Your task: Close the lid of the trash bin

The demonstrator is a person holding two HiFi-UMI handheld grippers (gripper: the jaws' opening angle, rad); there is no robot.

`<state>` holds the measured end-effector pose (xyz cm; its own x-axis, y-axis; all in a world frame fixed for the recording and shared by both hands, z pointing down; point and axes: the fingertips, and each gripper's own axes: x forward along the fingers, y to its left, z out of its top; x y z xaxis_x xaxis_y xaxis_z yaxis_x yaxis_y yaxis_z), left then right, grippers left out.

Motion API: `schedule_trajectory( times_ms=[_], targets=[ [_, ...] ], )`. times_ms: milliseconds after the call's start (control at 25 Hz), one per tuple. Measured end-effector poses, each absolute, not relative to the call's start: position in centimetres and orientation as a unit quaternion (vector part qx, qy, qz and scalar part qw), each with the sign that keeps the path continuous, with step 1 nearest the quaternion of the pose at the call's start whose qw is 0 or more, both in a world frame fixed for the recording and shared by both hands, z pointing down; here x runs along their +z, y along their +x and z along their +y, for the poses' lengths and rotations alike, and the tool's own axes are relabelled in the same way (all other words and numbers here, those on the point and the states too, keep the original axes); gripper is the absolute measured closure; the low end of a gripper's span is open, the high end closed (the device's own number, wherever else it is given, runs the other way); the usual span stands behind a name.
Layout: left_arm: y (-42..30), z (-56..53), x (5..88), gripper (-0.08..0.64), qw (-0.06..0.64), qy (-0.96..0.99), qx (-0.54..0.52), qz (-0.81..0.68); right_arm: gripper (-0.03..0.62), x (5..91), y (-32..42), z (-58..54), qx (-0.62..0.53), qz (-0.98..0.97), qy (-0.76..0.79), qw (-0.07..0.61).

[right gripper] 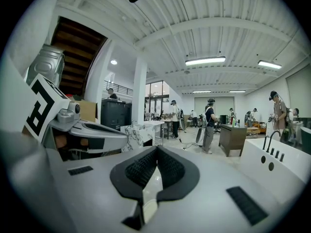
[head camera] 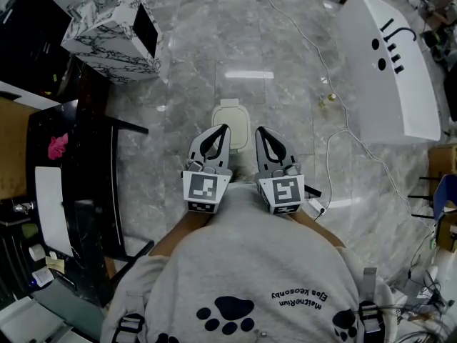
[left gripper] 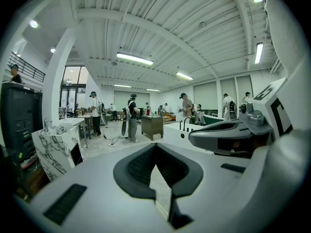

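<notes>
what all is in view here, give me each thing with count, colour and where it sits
floor: one, grey marble tiles, under everything
trash bin: one, cream, on the floor just ahead of both grippers
marble cabinet: one, white with black veins, upper left of the head view
sink unit: one, white with black fittings, right side
cable: one, pale, trailing over the floor towards the sink unit
table: one, black, left edge
pink item: one, pink, on the table; too small to identify
people: several, mostly dark clothes, far back in both gripper views
left gripper: one, white and dark grey, shut, empty
right gripper: one, same colours, shut, empty
sweatshirt: one, grey with a dark paw print, bottom
</notes>
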<state>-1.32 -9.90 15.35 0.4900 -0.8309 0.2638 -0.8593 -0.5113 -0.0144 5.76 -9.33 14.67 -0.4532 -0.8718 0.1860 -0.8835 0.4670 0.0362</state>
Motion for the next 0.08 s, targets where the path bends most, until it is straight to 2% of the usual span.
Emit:
schedule_trajectory(
  times_ms=[80],
  targets=[
    [-1.44, -9.99, 15.34, 0.540, 0.059, 0.861, 0.118, -0.491, 0.560, 14.50, 5.67, -9.61, 0.025, -0.853, 0.515, 0.082]
  ],
)
